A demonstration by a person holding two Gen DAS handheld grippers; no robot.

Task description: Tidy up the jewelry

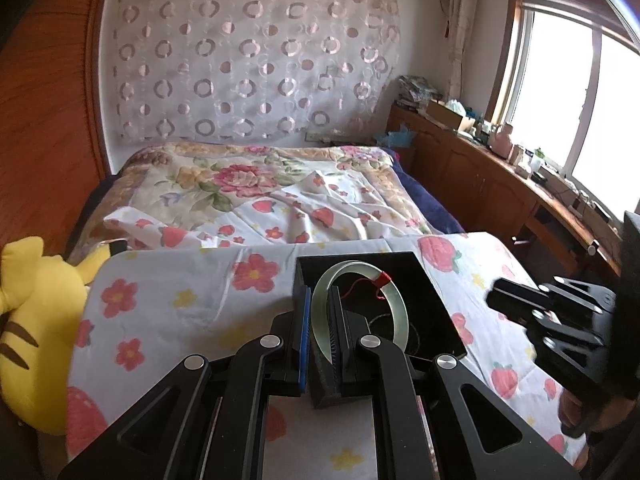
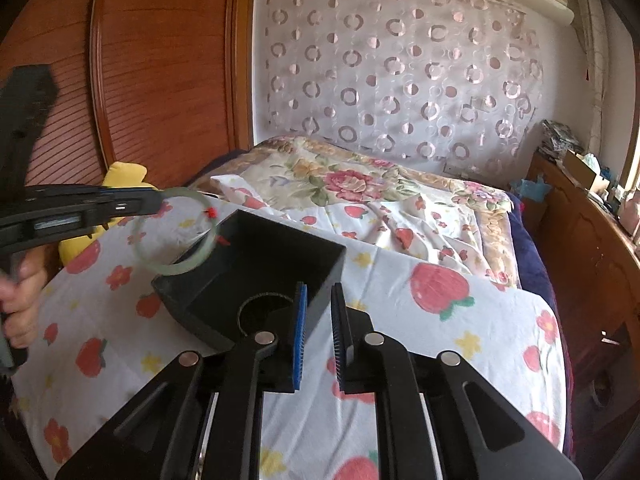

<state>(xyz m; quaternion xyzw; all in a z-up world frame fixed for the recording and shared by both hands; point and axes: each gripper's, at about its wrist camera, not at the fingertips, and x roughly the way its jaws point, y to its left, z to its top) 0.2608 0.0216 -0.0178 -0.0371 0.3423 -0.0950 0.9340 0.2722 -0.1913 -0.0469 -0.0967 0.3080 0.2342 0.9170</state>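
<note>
Each claw [image 1: 320, 332] [image 2: 318, 332] is matte black, its linkage arms pinned with round silver screws; one ribbed pad [image 2: 299, 336] is blue, the other black. Bare skin shows on the hand [image 2: 22, 292].

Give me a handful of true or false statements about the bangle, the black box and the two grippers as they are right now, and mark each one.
1. The left gripper is shut on the green bangle. True.
2. The bangle lies flat on the floor of the black box. False: it is held up in the air at the box's rim, as the right wrist view shows.
3. The right gripper grips the box wall. False: its jaws stand apart and hold nothing.
4. A red thread is tied to the bangle. True.
5. The box sits on bare wood. False: it sits on a strawberry-print cloth.
</note>
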